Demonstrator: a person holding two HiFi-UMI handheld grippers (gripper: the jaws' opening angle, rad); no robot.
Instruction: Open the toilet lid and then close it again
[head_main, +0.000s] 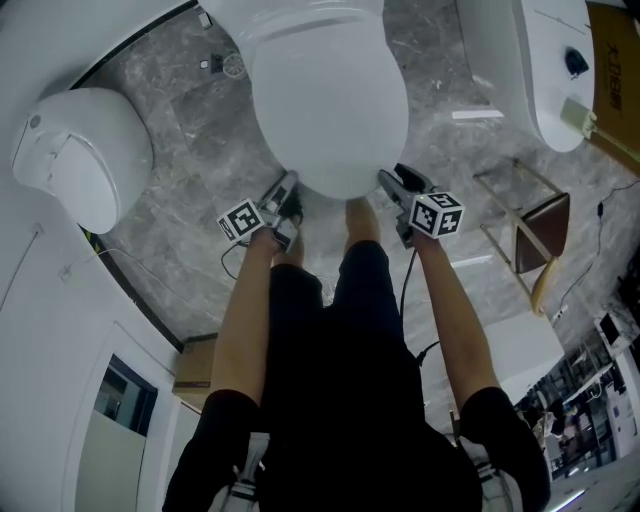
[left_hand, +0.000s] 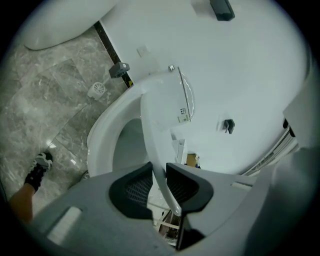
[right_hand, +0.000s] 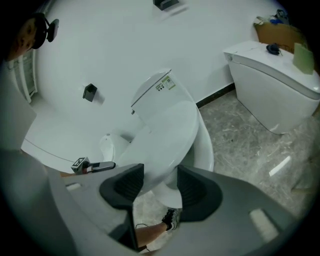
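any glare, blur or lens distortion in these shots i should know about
Head view: the toilet lid is nearly blown out white, and the person's dark clothing loses detail. Left gripper view: strong fisheye, black corners, wall bowed. Right gripper view: same fisheye, with a glare streak on the marble floor; no obvious motion blur.

toilet lid (head_main: 330, 110) hides bowl (left_hand: 101, 142) from above, second toilet (head_main: 555, 90) cut off

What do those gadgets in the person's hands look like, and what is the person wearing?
The left gripper and right gripper each have a grey body, two black ribbed pads and a cube with black-and-white square markers. A black cable hangs from the right one. The person wears a black short-sleeved top.
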